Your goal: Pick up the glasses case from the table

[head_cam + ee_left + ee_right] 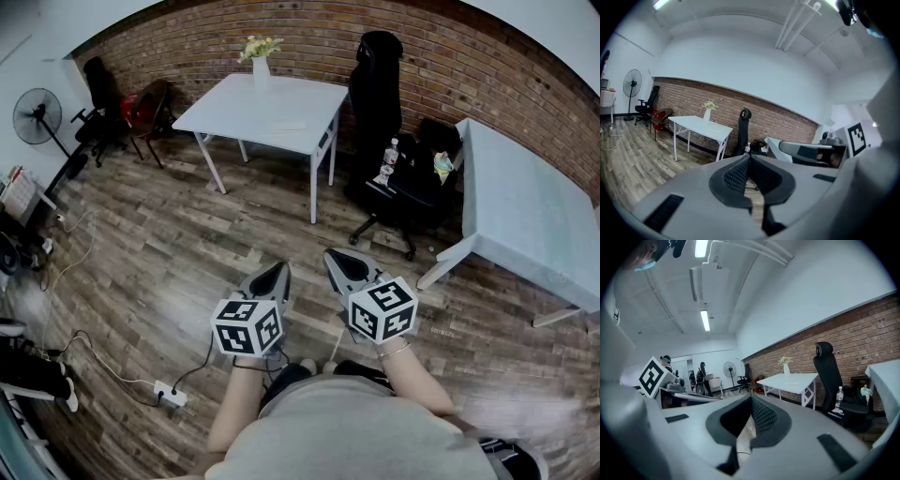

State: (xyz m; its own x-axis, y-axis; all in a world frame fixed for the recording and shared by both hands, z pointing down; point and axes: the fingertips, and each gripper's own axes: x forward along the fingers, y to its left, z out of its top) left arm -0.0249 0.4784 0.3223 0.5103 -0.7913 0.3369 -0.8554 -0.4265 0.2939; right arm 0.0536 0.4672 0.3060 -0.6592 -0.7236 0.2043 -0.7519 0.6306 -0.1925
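Firmly together, left gripper (281, 268) jaws, right gripper (330, 253) jaws likewise, flat tabletop item (288, 126) indistinct.

Head view: from head height, tilted steeply down, facing the white table (272, 112), well apart from it. Left gripper view: low, close behind the left gripper (749, 158), with the table far off, left of centre. Right gripper view: close behind the right gripper (751, 400), with the table far off, right of centre. All three share the table, its vase (261, 70) and the black chair (377, 84) beside it.
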